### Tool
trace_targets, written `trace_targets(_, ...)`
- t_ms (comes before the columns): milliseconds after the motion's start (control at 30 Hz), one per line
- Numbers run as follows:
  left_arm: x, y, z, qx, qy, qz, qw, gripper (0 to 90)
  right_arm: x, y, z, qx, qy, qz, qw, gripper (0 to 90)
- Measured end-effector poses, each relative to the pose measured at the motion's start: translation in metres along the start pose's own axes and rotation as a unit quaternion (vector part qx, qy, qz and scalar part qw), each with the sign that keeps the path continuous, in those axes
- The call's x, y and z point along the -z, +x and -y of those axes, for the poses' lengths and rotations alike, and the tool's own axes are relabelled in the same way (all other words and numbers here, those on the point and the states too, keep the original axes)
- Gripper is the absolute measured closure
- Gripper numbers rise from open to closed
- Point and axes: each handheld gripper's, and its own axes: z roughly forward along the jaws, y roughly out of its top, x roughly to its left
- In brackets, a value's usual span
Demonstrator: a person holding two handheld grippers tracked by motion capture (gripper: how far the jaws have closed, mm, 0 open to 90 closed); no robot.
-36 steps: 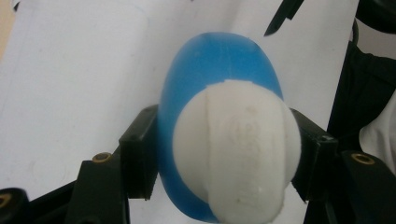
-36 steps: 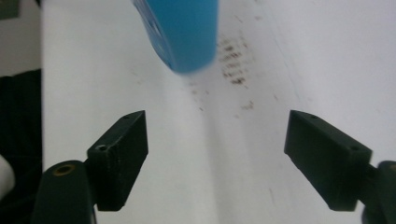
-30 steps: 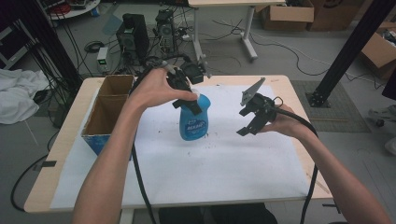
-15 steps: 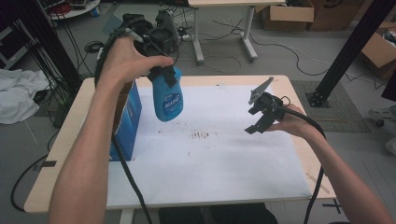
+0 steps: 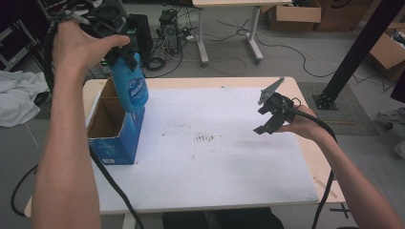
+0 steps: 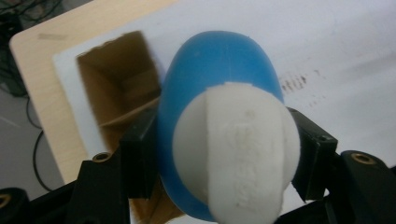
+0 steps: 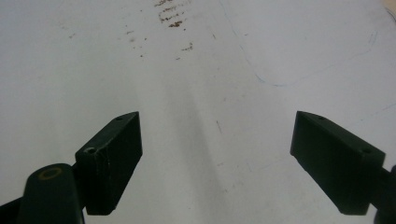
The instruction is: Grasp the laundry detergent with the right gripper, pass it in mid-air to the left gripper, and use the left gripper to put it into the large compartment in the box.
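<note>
Beyond the table (image 5: 305, 157) we saw a desk (image 5: 224, 4), cardboard boxes (image 5: 291, 16), cables (image 5: 267, 45); white cloth (image 5: 16, 102) lay left of it.

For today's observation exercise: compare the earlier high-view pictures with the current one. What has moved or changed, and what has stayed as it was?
The left gripper, shut on the blue bottle throughout, has carried it up off the white sheet and leftward until it hangs over the open cardboard box. Nothing was let go or newly grasped. The right gripper stayed open and empty above the sheet's right part, and the box kept its place.
</note>
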Motion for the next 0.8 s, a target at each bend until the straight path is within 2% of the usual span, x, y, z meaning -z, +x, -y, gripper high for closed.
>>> trace_targets(167,-0.001,0.022,0.011,0.046,0.007,-0.027,0.9986,38.1,0.000,-0.001,0.004,-0.003,0.003,0.005,1.0000,16.5)
trace_targets(333,-0.019,0.038,0.025,0.076,0.022,-0.038,0.9961,38.1,-0.001,-0.001,0.008,-0.007,0.007,0.008,0.9999,16.6)
trace_targets(500,-0.054,0.048,0.043,0.101,0.034,-0.035,0.9937,38.1,-0.001,-0.002,0.010,-0.009,0.010,0.014,0.9998,17.0)
trace_targets(633,-0.084,0.049,0.053,0.113,0.044,-0.038,0.9919,38.1,-0.002,-0.003,0.012,-0.013,0.012,0.018,0.9997,17.0)
trace_targets(733,-0.107,0.049,0.059,0.118,0.051,-0.033,0.9911,38.1,-0.003,-0.003,0.014,-0.015,0.014,0.019,0.9996,17.1)
trace_targets(800,-0.117,0.049,0.062,0.126,0.047,-0.028,0.9905,38.1,-0.003,-0.003,0.015,-0.012,0.015,0.018,0.9996,17.5)
